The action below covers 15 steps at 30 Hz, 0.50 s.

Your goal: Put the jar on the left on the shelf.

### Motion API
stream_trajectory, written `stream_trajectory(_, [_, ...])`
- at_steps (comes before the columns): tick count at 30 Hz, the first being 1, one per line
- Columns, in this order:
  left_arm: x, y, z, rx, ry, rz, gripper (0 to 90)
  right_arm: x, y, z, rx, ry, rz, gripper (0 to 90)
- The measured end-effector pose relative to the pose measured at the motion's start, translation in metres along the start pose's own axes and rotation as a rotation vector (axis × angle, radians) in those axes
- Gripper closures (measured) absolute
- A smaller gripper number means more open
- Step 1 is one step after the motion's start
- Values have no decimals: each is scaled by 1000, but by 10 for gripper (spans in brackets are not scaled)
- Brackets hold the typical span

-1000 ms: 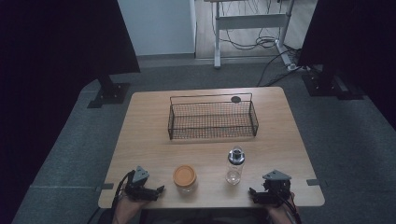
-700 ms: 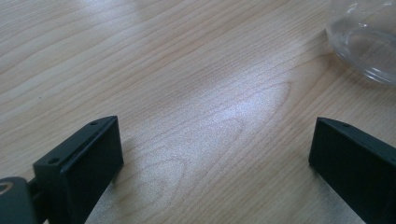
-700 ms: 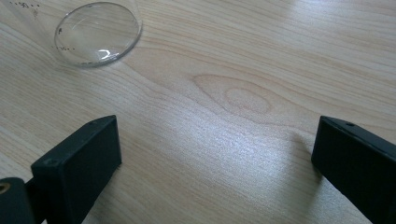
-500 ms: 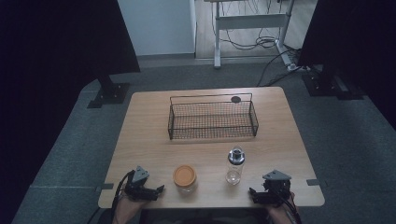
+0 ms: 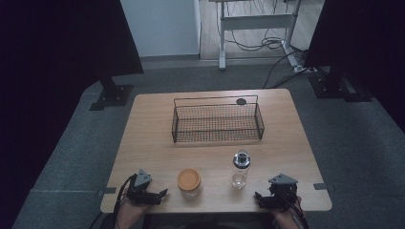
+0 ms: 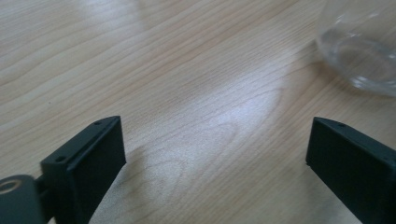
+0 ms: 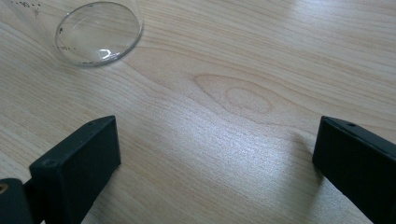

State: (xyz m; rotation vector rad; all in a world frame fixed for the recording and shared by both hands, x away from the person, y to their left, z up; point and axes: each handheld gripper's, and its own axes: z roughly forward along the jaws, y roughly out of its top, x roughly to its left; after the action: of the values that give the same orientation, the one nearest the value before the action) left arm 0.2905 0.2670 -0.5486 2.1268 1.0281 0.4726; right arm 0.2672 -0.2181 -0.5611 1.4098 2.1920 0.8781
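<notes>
Left gripper [image 5: 160, 194] and right gripper [image 5: 260, 200]: jaws spread wide, gripping nothing, resting on the light wooden table [image 5: 153, 143]. Orange-lidded glass jar [image 5: 188, 182] at 3 o'clock of left; clear black-capped bottle [image 5: 240, 169] at 10 o'clock of right. Black wire basket [image 5: 217, 123] at 12.

No change was observed: both tongs, left [image 5: 160, 193] and right [image 5: 258, 198], remained stationary at the table's [image 5: 153, 143] near edge.

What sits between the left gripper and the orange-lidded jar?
Nothing: in the high view, bare table separates the left gripper from the orange-lidded jar. The left gripper view shows bare wood too.
</notes>
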Motion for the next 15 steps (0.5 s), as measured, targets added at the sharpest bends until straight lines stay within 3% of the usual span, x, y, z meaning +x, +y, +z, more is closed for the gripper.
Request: stream_trajectory(15, [-12,11,-13,-30,-58,23,60,0,0,0,0,3,-4,2])
